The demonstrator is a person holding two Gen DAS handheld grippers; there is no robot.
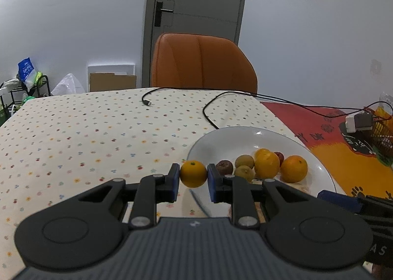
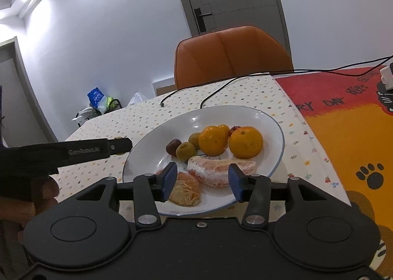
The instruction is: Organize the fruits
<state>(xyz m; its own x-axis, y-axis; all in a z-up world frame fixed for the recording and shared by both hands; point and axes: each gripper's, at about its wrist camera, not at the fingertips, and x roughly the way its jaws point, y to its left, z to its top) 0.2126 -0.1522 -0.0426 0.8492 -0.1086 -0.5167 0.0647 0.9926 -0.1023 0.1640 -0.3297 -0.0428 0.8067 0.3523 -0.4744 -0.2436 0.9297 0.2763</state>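
The left gripper (image 1: 193, 179) is clamped on a small round orange tangerine (image 1: 193, 173), its blue pads pressed against the fruit's two sides, and holds it at the left rim of the wide white ceramic plate (image 1: 319, 169). Whether the tangerine is lifted clear or just touching the rim is hard to judge from the left wrist view.

On the plate lie two larger oranges (image 2: 245, 142), two dull green round fruits (image 2: 186, 150), a dark brown one (image 2: 173, 146) and peeled citrus segments (image 2: 216, 172) near the plate's near edge. The right gripper (image 2: 203, 179) hovers over those segments with its jaws spread and nothing between them.

To set the tangerine down well, I would carry it over the bare left part of the plate, lower it until it rests, then release slowly so it does not roll into the brown fruit or off the rim. The right gripper should hold off the pile meanwhile.
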